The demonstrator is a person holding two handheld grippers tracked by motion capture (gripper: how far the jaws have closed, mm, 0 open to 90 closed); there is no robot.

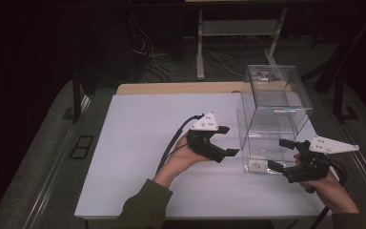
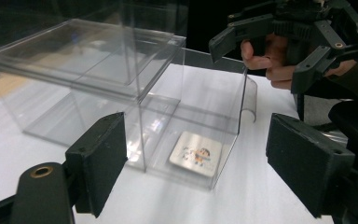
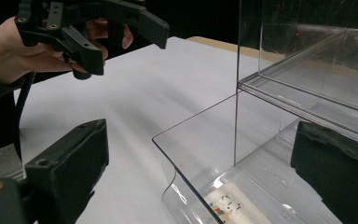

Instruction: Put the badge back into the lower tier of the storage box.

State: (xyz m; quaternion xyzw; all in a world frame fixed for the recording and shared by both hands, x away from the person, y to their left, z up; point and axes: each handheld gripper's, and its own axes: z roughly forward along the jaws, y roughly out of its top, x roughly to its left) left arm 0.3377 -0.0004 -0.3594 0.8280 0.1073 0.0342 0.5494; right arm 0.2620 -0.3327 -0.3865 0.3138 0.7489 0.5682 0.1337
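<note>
Setting: dark lab room around us, cables trailing on the floor behind; we are working at a white tabletop (image 1: pixel 138 157) laid over a wooden board.

Case: a clear two-tier acrylic display box (image 1: pixel 272 114) is standing upright at the table's right side, its lower compartment facing our right hand.

Door: the lower tier's transparent hinged flap (image 3: pixel 191 154) is hanging swung open, which we judge is why the card inside is reachable.

Card: a small square white tile with a cartoon figure (image 2: pixel 196 153) is lying flat on the floor of the lower compartment, near its open front.

Left tool: we are holding the left black two-jaw gripper (image 1: pixel 225 140) well to the left of the box, its jaws standing partly apart with nothing between them.

Right tool: the right black two-jaw gripper (image 1: pixel 280 153) is hovering just beside the box's lower front corner, jaws spread wide and gripping nothing; we judge it is waiting there to steady the case or work the flap.

Left gripper view: it is giving us the card's printed face and the box's stacked tiers side-on.

Right gripper view: it is showing the flap's curled edge close up, with the card (image 3: pixel 226 207) half cut off at the frame's bottom.

High view: it is laying out how far apart the two hands are sitting.
</note>
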